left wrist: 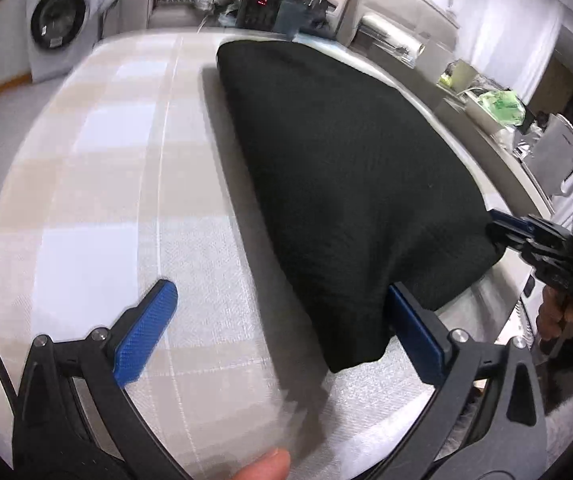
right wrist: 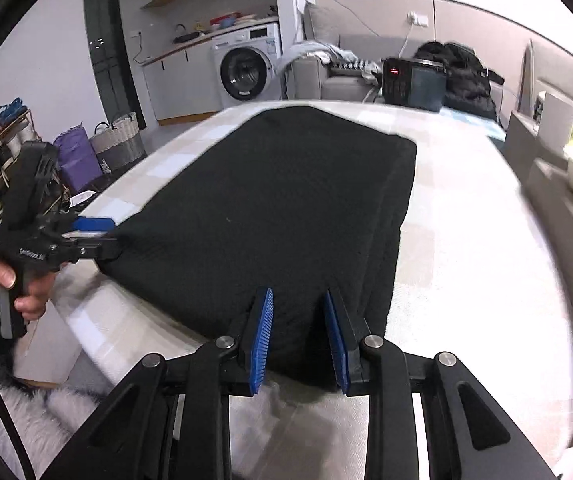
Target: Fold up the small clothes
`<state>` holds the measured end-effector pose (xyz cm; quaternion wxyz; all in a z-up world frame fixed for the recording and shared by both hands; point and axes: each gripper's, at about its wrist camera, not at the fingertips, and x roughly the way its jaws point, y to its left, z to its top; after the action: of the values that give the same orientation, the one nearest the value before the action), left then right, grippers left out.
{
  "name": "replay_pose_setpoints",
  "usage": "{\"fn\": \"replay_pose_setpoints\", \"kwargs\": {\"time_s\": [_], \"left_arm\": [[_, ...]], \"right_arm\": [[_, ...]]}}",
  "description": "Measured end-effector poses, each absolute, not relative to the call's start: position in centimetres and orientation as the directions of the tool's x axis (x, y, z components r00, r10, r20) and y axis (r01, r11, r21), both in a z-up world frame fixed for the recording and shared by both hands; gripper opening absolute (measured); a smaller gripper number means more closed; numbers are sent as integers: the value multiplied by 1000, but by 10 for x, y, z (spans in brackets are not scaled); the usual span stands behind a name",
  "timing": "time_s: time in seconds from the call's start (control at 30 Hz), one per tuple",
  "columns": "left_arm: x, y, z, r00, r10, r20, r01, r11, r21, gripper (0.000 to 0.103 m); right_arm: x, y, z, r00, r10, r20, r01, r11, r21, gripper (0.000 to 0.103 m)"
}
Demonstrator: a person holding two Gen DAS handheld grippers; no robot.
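Out on the pale checked tabletop (left wrist: 98, 184), in the left wrist view, the black knit garment (left wrist: 346, 168) lies along the right side, its near end lifted off the surface. The left gripper (left wrist: 282, 334) is spread wide: only its right pad brushes the hanging near corner and nothing is clamped. At the far right the right gripper (left wrist: 502, 232) pinches the other near corner. From the right wrist view, that claw is closed on a bunched bit of the near hem, and you can see stacked layers along the right edge. I'd guess it's light, soft and floppy, so it'll sag between the corners; grab both near corners through all the layers. Can't tell what kind of garment it is. The underside is hidden, and the edges of the left view are blurry.
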<state>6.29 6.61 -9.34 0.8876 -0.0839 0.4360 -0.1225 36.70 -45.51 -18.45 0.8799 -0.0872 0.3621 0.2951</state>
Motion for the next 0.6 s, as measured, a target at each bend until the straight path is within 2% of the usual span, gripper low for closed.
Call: {"fn": "replay_pose_setpoints", "kwargs": {"time_s": [0.17,0.37,0.53,0.6], "left_arm": [[62,72,-92,575,-289,-766,136,956,-259,102],[75,72,-84,619,-295,-728,92,948,-305,102],[97,75,-89,631,-248,-735,-1,947,-321,102],[99,76,-93,625,-214,-751,-25,956,-293,102]], "right_arm": [[368,-477,-182,536,456,-710,-573,815,90,33],[390,-485,-162,565,501,-655,-495,841,217,33],[423,-449,-174,590,442,-676,-477,866,150,33],[424,-440,-179,604,399,-689,-487,870,77,33]]}}
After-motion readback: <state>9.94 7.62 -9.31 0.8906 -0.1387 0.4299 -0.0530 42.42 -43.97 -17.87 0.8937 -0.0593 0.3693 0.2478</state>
